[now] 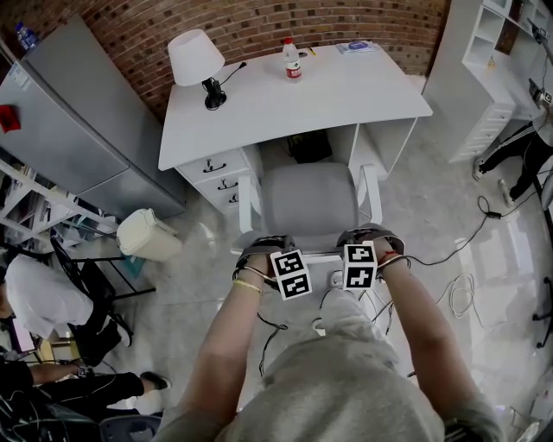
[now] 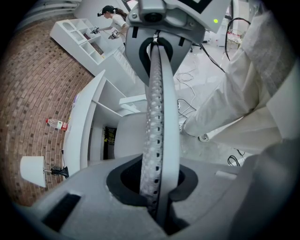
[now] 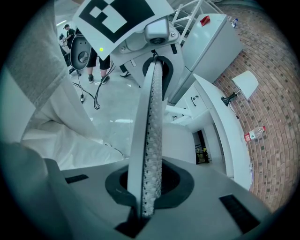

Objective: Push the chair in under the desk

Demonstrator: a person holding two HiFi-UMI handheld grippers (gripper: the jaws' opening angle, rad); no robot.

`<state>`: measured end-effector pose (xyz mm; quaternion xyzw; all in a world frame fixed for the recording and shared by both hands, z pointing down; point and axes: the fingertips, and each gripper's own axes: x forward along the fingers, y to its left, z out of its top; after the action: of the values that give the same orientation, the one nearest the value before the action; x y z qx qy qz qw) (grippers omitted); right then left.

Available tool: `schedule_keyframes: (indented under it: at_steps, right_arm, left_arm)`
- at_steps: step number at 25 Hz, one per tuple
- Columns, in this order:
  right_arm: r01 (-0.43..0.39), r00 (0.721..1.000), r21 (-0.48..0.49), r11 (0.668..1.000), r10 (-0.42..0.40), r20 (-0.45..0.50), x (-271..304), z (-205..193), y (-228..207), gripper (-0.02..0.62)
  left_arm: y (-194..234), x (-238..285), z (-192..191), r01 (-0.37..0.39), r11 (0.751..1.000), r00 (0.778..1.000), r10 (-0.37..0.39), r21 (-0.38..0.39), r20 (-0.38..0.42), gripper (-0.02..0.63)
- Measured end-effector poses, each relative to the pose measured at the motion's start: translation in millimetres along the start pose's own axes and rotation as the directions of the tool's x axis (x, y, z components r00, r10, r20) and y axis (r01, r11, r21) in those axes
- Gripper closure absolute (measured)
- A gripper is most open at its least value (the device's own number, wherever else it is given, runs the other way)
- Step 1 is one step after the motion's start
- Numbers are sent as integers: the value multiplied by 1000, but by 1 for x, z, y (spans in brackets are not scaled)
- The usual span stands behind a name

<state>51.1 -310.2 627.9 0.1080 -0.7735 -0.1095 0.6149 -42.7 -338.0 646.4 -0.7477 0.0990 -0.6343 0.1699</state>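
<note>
The chair, grey-seated with white arms, is standing square in front of the desk, its seat front just reaching the desk's kneehole and the rest sitting out on the floor on the person's side. The person is standing behind it, on the side away from the desk, holding both grippers at the top of its back and pointing them steeply down. The left gripper is keeping its jaws together, with nothing showing between the pads. The right gripper is doing the same. Each pair of tips is dipping into a dark oval recess in a grey surface, probably the top of the chair back, though the views are too close to be sure. A dark box is sitting inside the kneehole, and drawers are filling the desk's left end. A lamp is standing at the desk's back left and a bottle at its back edge. A bin is lying tilted on the floor to the desk's left. A brick wall is running behind the desk.
</note>
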Motion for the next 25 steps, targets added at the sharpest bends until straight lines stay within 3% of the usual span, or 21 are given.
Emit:
schedule_keyframes:
  at_steps: [25]
  right_arm:
    - [-3, 1000, -28, 1000, 3, 11, 10, -14, -34, 574]
  left_arm:
    - [31, 16, 7, -8, 1000, 1000, 8, -21, -12, 560]
